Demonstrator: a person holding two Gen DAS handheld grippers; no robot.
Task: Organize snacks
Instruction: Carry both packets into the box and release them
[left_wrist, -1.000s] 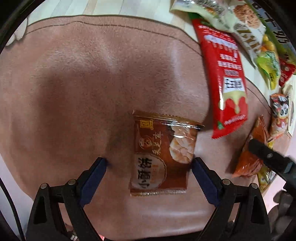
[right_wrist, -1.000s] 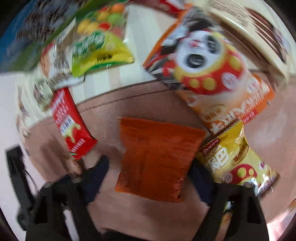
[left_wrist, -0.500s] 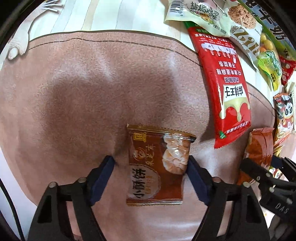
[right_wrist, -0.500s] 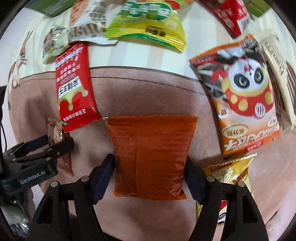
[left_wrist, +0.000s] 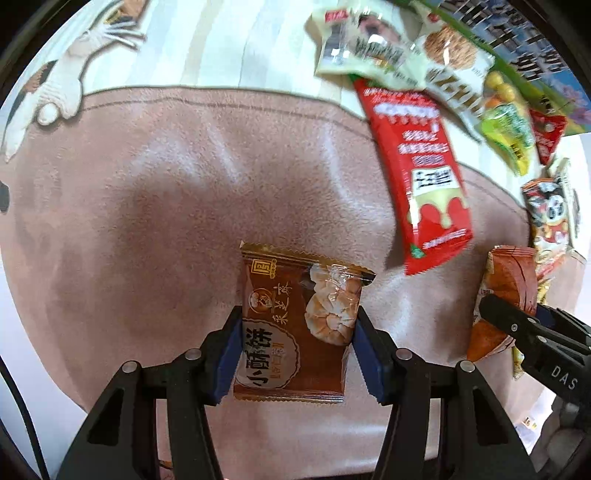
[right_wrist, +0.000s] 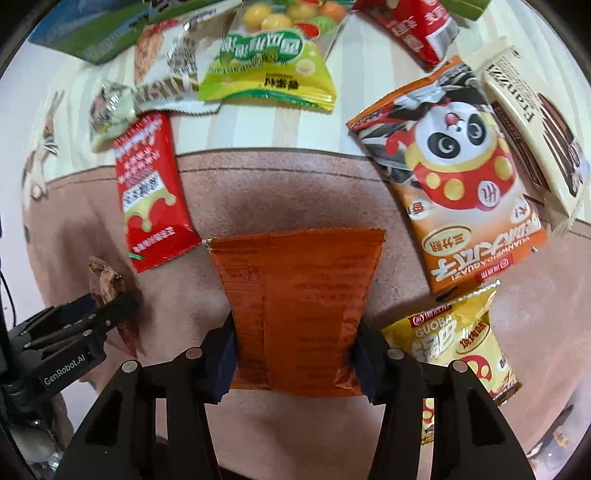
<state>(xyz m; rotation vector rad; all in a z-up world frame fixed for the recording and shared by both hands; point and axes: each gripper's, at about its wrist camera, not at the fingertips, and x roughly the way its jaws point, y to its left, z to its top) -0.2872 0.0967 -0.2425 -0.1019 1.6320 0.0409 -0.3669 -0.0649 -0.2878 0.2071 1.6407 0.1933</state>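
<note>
My left gripper (left_wrist: 297, 354) is shut on a brown pastry packet (left_wrist: 295, 325), its blue pads pressed on both sides, above a pink-brown mat (left_wrist: 166, 203). My right gripper (right_wrist: 295, 363) is shut on an orange snack bag (right_wrist: 299, 306), lifted over the same mat (right_wrist: 295, 184). In the left wrist view the right gripper and the orange bag (left_wrist: 508, 291) show at the right. In the right wrist view the left gripper with the brown packet (right_wrist: 107, 284) shows at the left.
A long red packet (left_wrist: 417, 177) lies at the mat's far edge, also in the right wrist view (right_wrist: 147, 192). Beyond are a green-yellow candy bag (right_wrist: 266, 62), a panda bag (right_wrist: 454, 173), a yellow Guoba bag (right_wrist: 458, 343), a cream chocolate box (right_wrist: 535, 129) and white packets (left_wrist: 369, 44).
Both grippers have closed onto their packets: the left on the brown pastry packet, the right on the orange bag. Both packets now look lifted off the mat.
</note>
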